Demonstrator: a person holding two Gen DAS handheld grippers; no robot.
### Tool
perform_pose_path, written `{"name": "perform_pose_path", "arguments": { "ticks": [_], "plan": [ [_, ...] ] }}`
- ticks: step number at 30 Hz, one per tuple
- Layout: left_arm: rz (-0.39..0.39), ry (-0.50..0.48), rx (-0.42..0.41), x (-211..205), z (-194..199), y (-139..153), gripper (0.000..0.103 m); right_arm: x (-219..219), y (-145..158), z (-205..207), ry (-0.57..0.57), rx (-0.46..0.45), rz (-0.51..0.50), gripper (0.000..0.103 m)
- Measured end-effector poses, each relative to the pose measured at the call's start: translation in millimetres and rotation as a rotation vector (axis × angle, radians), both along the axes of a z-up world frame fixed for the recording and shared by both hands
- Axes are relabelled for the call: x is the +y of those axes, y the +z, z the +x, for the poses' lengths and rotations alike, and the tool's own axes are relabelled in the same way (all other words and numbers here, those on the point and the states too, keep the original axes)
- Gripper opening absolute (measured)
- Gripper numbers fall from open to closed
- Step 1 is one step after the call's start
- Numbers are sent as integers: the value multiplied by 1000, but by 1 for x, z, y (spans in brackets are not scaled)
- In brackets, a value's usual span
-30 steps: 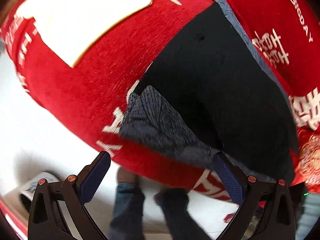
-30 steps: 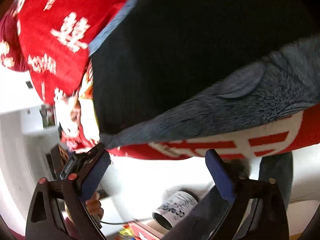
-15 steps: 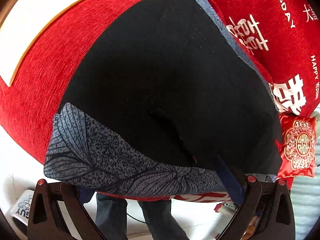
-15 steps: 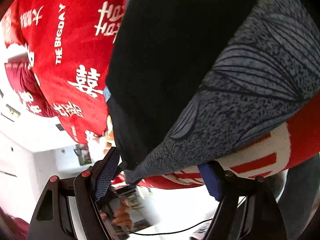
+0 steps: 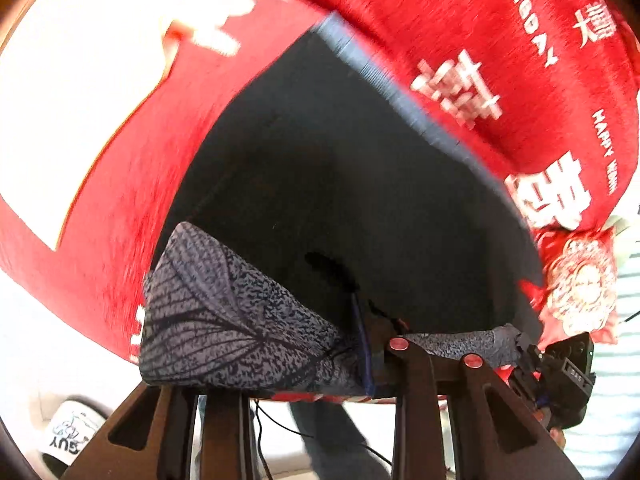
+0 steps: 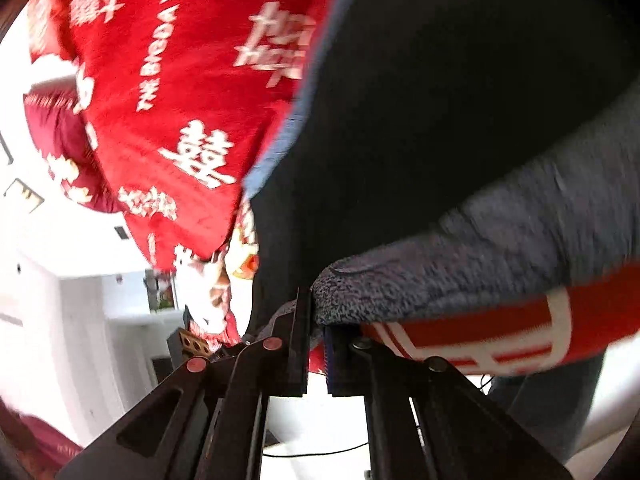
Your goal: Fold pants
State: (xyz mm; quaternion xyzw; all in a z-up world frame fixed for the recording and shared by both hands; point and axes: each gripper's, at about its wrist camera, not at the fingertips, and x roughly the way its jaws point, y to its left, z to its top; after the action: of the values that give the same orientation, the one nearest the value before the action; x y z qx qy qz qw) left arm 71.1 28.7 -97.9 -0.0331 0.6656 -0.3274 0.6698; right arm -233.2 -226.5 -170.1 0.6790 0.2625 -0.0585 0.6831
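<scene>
Both grippers have closed since a second ago: the left gripper [image 5: 360, 352] and right gripper [image 6: 316, 320] now clamp the grey leaf-patterned hem [image 5: 224, 320] of the black pants [image 5: 340, 192], which lie on a red bedspread with white lettering [image 5: 500, 40].

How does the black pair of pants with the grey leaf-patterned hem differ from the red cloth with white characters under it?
The black pants are plain and dark, with a grey leaf-printed hem; the red cloth is bright and bears white characters. The pants lie on top; the cloth lies beneath and spreads wider. The pants' hem is pinched by the left gripper and the right gripper; the cloth is not gripped. Both are fabric.
</scene>
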Motion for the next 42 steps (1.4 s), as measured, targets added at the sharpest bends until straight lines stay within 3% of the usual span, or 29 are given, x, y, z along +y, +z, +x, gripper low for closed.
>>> {"name": "perform_pose_path", "arguments": {
  "ticks": [5, 8, 9, 10, 12, 13, 15, 19, 23, 24, 26, 27, 28, 30, 33, 37, 39, 40, 42],
  "plan": [
    [-56, 16, -135, -61, 38, 49, 31, -67, 37, 44, 94, -39, -72, 6],
    [-29, 16, -233, -108, 69, 53, 31, -113, 46, 82, 157, -30, -108, 6],
    [-14, 24, -250, -122, 80, 50, 32, -124, 50, 100, 181, -19, -123, 6],
    [-3, 34, -258, -130, 87, 47, 39, -138, 49, 116, 209, -5, -139, 6],
    [52, 70, -303, -154, 109, 32, 61, -162, 35, 145, 250, 33, -143, 7],
    [99, 90, -344, -162, 118, 23, 77, -178, 23, 162, 262, 63, -136, 7],
    [170, 116, -377, -170, 136, -1, 80, -194, 3, 180, 280, 94, -117, 7],
    [292, 146, -341, -185, 163, -53, 88, -214, -41, 215, 308, 180, -96, 8],
    [322, 175, -325, -182, 169, -59, 90, -222, -55, 216, 290, 198, -56, 8],
    [317, 180, -328, -179, 170, -51, 90, -223, -52, 217, 303, 210, -58, 13],
    [297, 202, -370, -168, 168, -23, 90, -221, -34, 219, 341, 232, -110, 37],
    [291, 209, -386, -163, 167, -14, 90, -220, -22, 217, 351, 230, -140, 58],
    [287, 215, -409, -158, 164, -1, 90, -218, -5, 213, 353, 221, -186, 62],
    [299, 204, -449, -153, 158, 14, 90, -212, 12, 204, 363, 174, -218, 61],
    [331, 130, -430, -163, 145, 4, 90, -193, 25, 208, 449, 137, -260, 47],
    [391, 60, -370, -192, 128, -40, 90, -179, 10, 235, 544, 214, -379, 47],
    [444, 43, -388, -203, 116, -57, 90, -186, -8, 244, 546, 299, -426, 43],
    [452, 37, -423, -205, 111, -56, 90, -194, -14, 243, 524, 310, -413, 34],
    [460, 18, -424, -205, 105, -54, 90, -210, -15, 232, 455, 283, -345, 34]
  ]
}}
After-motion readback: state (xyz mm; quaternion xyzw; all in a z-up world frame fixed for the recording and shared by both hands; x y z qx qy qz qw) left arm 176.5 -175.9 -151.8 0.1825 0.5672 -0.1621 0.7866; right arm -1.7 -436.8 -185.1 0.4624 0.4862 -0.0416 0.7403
